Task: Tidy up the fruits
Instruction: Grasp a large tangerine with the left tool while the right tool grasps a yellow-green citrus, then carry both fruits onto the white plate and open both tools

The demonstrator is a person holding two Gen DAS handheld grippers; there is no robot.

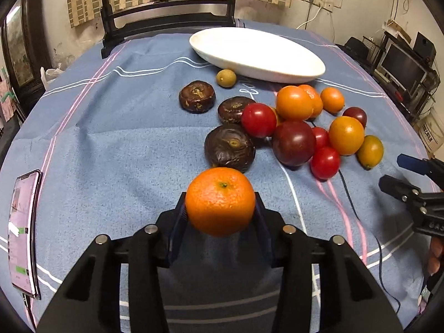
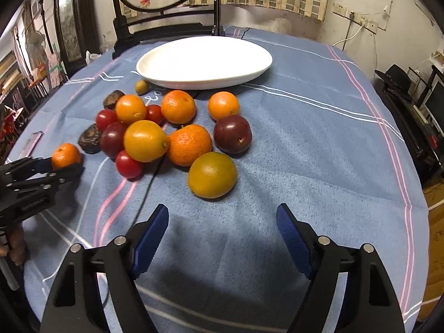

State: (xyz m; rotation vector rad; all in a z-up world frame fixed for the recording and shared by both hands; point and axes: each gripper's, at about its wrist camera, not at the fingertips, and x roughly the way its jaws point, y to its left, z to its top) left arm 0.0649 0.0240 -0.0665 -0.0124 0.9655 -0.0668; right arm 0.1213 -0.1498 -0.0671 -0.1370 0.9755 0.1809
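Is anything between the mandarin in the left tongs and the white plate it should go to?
Yes. The mandarin is clamped in the left tongs; three dark brown fruits and a small green fruit lie on the cloth between it and the white plate. Nothing tall blocks a lifted path.

Phone (image 1: 23,233) screen text too small to read.

The plate (image 2: 204,62) lies on the tablecloth (image 2: 305,144), at its far side. Before the plate sits the heap of fruit (image 2: 172,136), the nearest pieces just beside its rim. Farther before the plate and to its left, a mandarin (image 1: 220,201) sits between the fingers of the left gripper (image 1: 220,208), apart from the heap.
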